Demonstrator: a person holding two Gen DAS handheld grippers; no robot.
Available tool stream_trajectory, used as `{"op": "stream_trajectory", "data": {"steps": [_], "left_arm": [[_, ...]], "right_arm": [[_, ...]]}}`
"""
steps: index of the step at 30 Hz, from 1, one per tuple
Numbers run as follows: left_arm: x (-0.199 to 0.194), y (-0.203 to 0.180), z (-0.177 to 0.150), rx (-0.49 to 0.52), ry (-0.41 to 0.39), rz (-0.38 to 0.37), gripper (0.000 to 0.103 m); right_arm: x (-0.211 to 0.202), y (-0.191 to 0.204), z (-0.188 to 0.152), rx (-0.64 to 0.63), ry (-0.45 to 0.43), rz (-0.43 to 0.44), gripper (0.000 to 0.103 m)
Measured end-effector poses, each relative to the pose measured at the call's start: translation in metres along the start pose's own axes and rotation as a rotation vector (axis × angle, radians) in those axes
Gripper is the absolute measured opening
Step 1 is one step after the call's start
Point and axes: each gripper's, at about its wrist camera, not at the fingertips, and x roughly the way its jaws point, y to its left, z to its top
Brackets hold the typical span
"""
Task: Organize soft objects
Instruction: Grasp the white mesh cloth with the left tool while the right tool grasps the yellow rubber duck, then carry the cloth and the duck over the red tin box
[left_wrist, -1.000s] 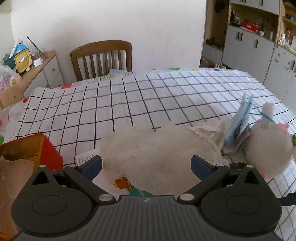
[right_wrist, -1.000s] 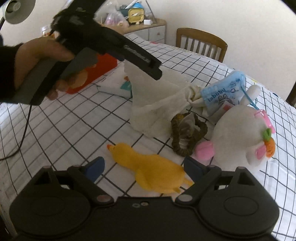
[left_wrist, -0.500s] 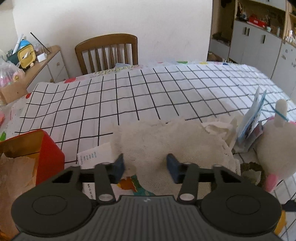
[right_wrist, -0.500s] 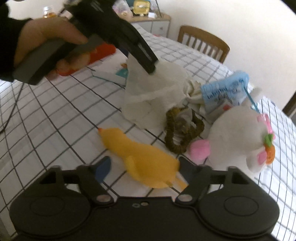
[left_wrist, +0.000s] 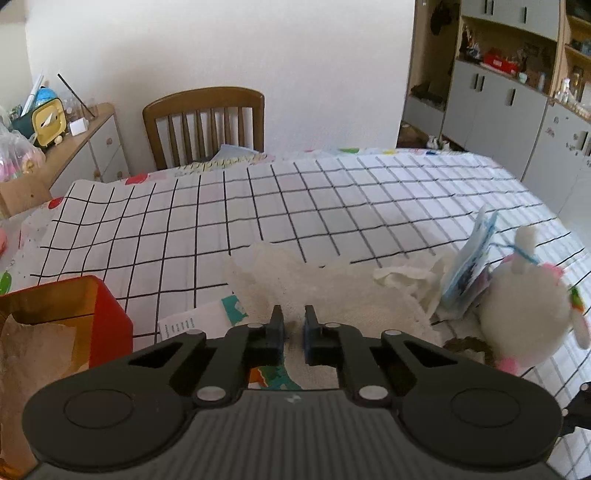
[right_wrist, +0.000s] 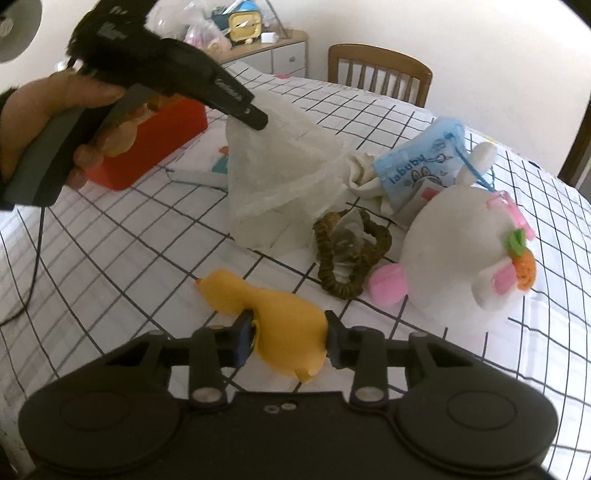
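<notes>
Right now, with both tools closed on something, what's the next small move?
Probably lift the left tool a little higher: it pinches the white cloth into a peak, but the hem lies on the table against the brown scrunchie.
</notes>
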Motion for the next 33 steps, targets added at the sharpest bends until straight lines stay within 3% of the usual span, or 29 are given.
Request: {"op": "stream_trajectory", "data": {"steps": [10,33], "left_arm": [[-0.041,0.003,0.006,-0.026,-0.037,-0.049,0.009],[-0.138,0.044,0.005,-0.107,-0.134,-0.085,0.009]], "right_arm": [[-0.034,-0.008,0.014,0.113,-0.067,-0.002,0.038],[-0.078,0.025,0.062,0.120,-0.157,0.004,0.037]]}}
